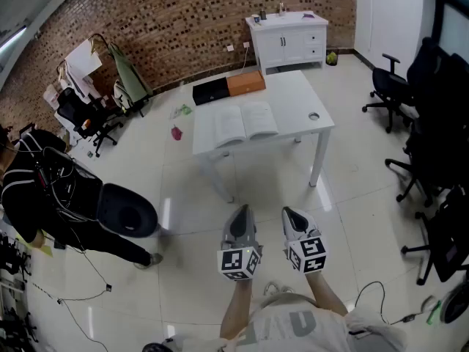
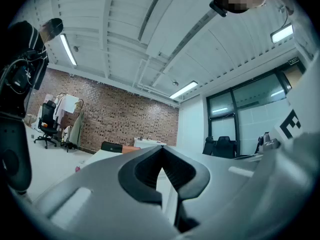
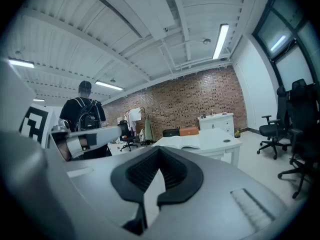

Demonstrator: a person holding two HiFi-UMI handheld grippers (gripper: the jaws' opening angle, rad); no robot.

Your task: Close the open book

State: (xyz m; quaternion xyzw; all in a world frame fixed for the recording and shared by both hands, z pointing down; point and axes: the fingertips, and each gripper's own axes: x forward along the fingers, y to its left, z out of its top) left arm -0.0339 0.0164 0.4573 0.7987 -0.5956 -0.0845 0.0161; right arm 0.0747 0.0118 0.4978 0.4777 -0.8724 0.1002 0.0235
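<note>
An open book (image 1: 245, 122) lies flat on the white table (image 1: 308, 97), pages up; in the right gripper view the book (image 3: 182, 142) shows far ahead on the table (image 3: 217, 143). Both grippers hang over the floor well short of the table, side by side. My left gripper (image 1: 242, 211) is shut with nothing in it, its tips meeting (image 2: 161, 149). My right gripper (image 1: 290, 213) is likewise shut and empty (image 3: 159, 150). In the left gripper view only the table's far end (image 2: 107, 154) shows, and the book is hidden.
A black box (image 1: 210, 92) and an orange box (image 1: 245, 83) sit at the table's far edge, a small round thing (image 1: 314, 116) near its right side. A person in black (image 1: 44, 196) stands left. Office chairs (image 1: 432, 160) line the right; a white cabinet (image 1: 287, 39) stands behind.
</note>
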